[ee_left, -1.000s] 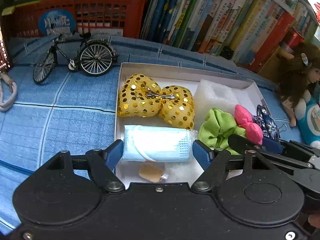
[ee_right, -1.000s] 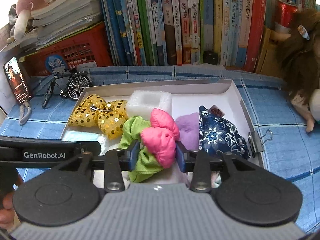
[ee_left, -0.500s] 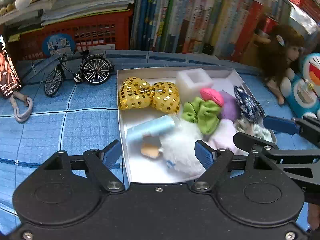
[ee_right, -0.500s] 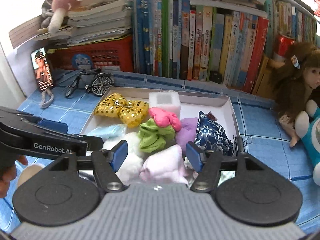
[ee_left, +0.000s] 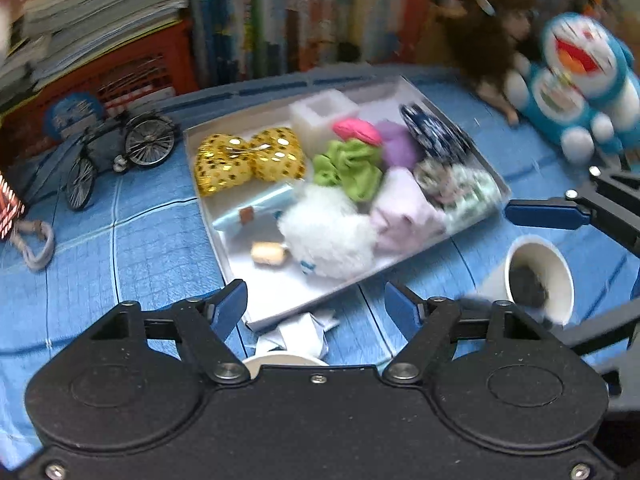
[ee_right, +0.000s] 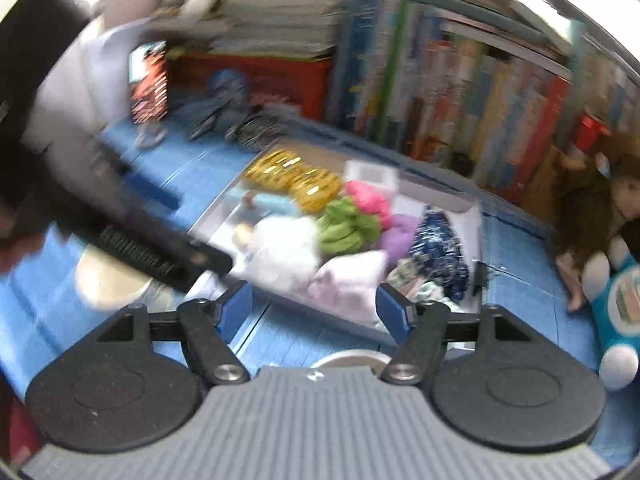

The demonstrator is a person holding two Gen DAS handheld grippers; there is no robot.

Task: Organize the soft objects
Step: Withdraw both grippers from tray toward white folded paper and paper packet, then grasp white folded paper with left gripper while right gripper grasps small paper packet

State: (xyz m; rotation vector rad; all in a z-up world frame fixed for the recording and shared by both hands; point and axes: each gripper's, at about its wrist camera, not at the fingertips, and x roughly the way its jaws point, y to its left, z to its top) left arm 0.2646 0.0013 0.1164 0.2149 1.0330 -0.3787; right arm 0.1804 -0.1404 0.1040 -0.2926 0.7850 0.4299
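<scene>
Jaws on both tools stand wide apart and hold nothing: the left gripper hangs just short of the near edge of the white tray, and the right gripper hangs off that same edge, further toward the tray's near right corner.

With the soft things gathered inside the tray, the sorting looks close to finished, and both tools appear to be between grasps. What the next move calls for is a choice of target outside the tray: a crumpled white paper scrap lies against the tray's near edge, and a white paper cup lies tipped on the blue checked counter off the tray's right side, with something dark inside it. The right wrist view is badly smeared, so what the pale round shape to the tray's left is cannot be told.

Inside the tray, the gold sequinned bow sits at the far left, hard-glinting over a padded body. A fluffy white plush fills the near middle, touching a folded pale pink cloth. Behind them bunch a green scrunchie, a pink one and a purple piece. A navy floral pouch lies along the right wall, and a white foam block stands at the back.
</scene>
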